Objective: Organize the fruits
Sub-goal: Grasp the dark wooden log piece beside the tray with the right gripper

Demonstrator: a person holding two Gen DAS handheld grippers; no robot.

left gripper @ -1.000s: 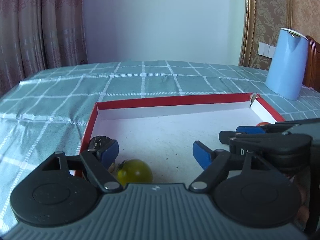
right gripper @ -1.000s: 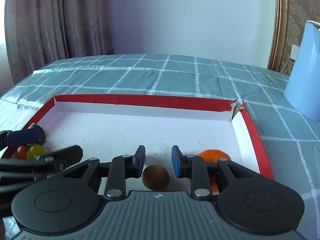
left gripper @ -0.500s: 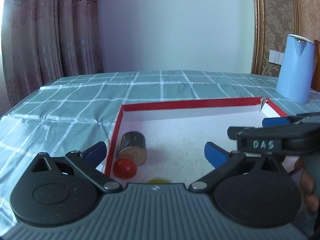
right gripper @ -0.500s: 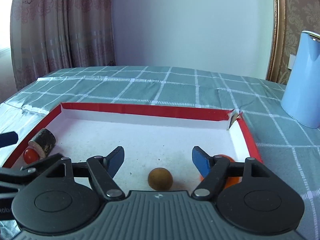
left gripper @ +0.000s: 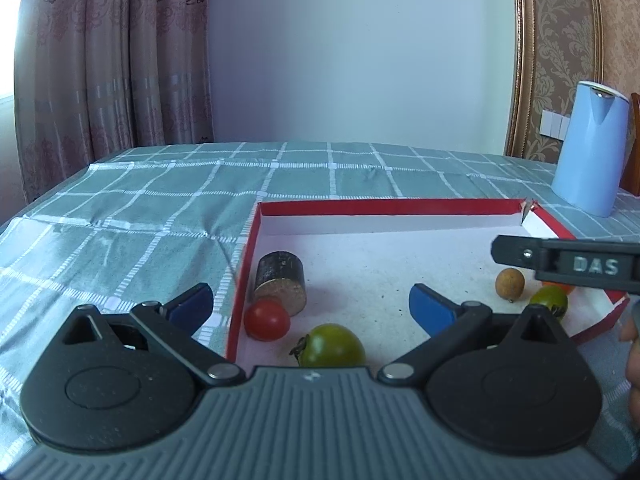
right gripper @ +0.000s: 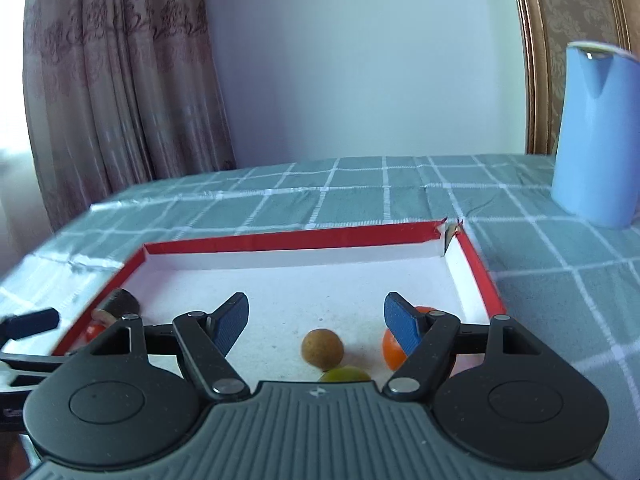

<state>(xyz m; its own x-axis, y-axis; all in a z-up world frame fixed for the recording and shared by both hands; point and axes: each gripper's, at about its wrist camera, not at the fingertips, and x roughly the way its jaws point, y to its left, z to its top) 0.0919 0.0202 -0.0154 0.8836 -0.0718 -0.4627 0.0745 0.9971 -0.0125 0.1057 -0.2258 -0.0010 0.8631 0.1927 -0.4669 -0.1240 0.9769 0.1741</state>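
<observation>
My left gripper (left gripper: 310,304) has its blue fingers (left gripper: 430,309) spread as wide as they go with nothing clamped between them, and my right gripper (right gripper: 316,322) also stands with its blue pads (right gripper: 401,327) apart and nothing gripped, the fruit below lying loose on the tray floor. I take the red-rimmed tray (left gripper: 384,206) as my landmark, and it sits on the green checked tablecloth (left gripper: 140,208) that covers the table. Behind the tray's far right corner, well apart from it on the cloth, stands a tall pale blue jug (left gripper: 590,148). Inside the tray, against its left wall, a dark cylinder with a cork-like end (left gripper: 280,276) lies on its side. Just in front of that cylinder, touching the same left wall, I see a red tomato (left gripper: 267,320). Near the tray's front edge, a little right of the red one, rests a green tomato (left gripper: 332,346) with its stalk end turned left. Toward the tray's right side lie a small brown round fruit (right gripper: 322,348), an orange fruit (right gripper: 392,350) partly behind my right pad, and a second greenish tomato (left gripper: 549,300) close in front of them. In the left view the right tool crosses over the tray's right side, and a bit of the person's hand (left gripper: 632,356) shows at the frame's right edge beyond the tray.
</observation>
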